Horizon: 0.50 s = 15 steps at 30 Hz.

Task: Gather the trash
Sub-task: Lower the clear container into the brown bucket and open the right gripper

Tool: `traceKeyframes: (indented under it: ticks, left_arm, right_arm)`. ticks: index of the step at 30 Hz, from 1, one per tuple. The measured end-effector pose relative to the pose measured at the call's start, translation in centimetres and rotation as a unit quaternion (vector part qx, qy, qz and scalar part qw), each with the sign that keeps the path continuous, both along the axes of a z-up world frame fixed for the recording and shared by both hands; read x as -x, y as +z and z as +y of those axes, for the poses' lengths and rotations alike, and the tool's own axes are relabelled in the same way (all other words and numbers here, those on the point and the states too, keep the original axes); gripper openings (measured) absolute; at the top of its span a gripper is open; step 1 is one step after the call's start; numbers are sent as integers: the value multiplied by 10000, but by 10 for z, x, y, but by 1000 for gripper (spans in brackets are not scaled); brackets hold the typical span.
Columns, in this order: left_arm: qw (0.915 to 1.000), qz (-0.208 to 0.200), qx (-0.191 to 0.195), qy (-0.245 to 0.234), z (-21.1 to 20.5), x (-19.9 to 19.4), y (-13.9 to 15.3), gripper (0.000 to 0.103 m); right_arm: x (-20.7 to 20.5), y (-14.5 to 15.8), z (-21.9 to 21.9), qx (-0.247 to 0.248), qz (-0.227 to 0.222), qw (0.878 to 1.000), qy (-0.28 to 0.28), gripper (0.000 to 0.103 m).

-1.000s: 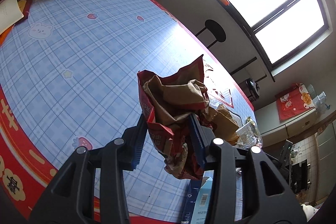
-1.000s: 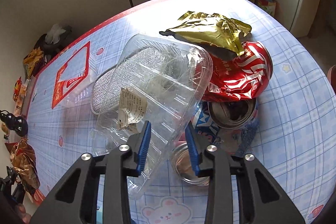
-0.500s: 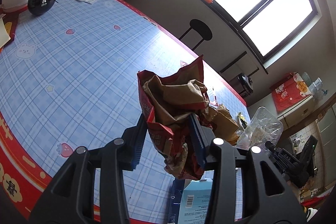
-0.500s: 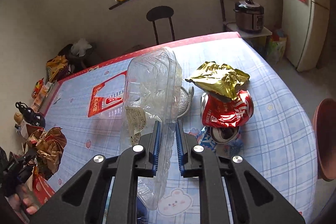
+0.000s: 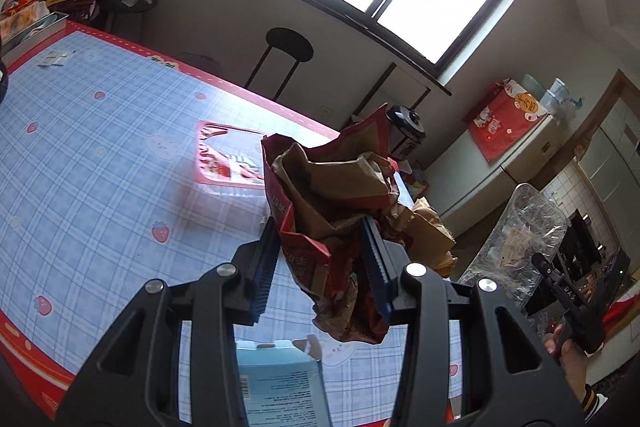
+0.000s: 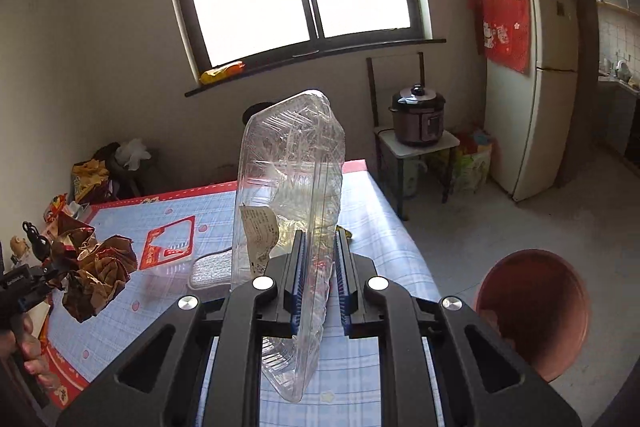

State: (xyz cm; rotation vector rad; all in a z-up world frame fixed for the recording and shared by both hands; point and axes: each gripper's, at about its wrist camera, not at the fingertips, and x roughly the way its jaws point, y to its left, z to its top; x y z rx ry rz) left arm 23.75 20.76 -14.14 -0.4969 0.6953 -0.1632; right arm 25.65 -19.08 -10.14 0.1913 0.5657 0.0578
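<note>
My left gripper [image 5: 320,247] is shut on a crumpled red and brown snack bag [image 5: 332,195] and holds it above the table; the bag also shows in the right wrist view [image 6: 94,267]. My right gripper [image 6: 320,263] is shut on a clear plastic clamshell container [image 6: 292,187], held upright above the table; the container also shows in the left wrist view [image 5: 520,239]. A red-rimmed clear tray [image 6: 168,241] and a silvery mesh piece [image 6: 210,271] lie on the table.
The blue checked tablecloth [image 5: 88,179] has a red border. A light blue carton [image 5: 280,383] lies under my left gripper. A brown round stool [image 6: 532,307] stands right of the table. A black stool [image 5: 288,43], a rice cooker [image 6: 418,115] and a fridge [image 6: 528,87] stand beyond.
Both grippers have risen and tilted up from the table with their loads. The right gripper closed on the clamshell and lifted it off the trash pile, which is now out of view.
</note>
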Motion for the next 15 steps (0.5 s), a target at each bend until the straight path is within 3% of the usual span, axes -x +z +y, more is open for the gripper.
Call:
traceKeyframes:
  ticks: [6,15]
  left_arm:
    - [9969,-203,-120,-750,-98,-20,29,43]
    - [9896,-230,-34,-1416,-230,-25,52,43]
  right_arm:
    - [31,13,-96,289,-247,9970,-674,15]
    - [39,7,-233,419,-94,9884,-1454,15]
